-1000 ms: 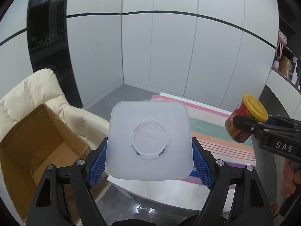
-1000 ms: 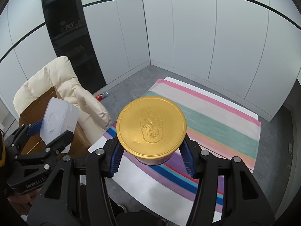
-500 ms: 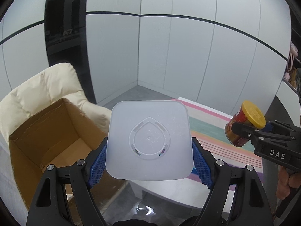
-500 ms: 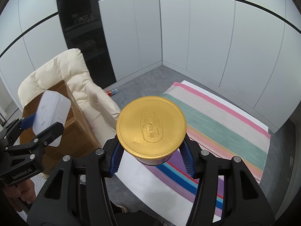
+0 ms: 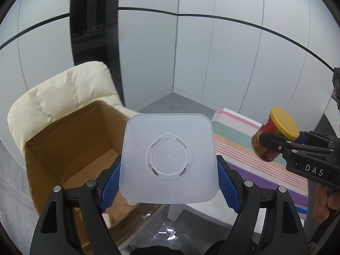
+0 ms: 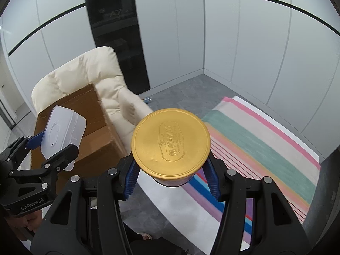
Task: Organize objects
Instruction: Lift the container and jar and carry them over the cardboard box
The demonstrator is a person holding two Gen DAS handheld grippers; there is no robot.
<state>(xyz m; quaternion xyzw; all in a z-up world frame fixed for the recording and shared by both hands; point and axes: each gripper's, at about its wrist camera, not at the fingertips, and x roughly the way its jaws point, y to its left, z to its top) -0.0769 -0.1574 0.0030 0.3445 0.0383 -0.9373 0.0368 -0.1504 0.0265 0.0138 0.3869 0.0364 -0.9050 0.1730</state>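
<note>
Two loads in transit, one per hand-held gripper. Left hand-held gripper (image 5: 169, 180) clamped on a frosted white container (image 5: 169, 159), its blue pads (image 5: 110, 188) pressing both side walls. Right hand-held gripper (image 6: 171, 181) clamped on a can (image 6: 171, 144) with a gold lid; pads sit just under the lid rim.

Change over the last second: both views have swung toward the cardboard box (image 5: 70, 146). In the left view the box was cut off at the lower left edge; it now fills the left middle of the frame, open top and bare floor showing. The cream chair (image 5: 61, 97) behind it has slid rightward too. The striped rug (image 6: 261, 146) has drifted to the right in both views. Neither grip has altered; both loads sit in the jaws as before.

Judgement: this is the carry stage, heading for the box. The container is closest, its lower left corner already overlapping the box in the left view. Nothing dropped in yet.

Look of the things: container is square with rounded corners, translucent, a teardrop emblem moulded in the facing side, faint scratches. In the right view, at left, it shows as a shallow lidded tub. Can has a red and gold label, seen at right of the left view, and embossed characters on the lid.
</note>
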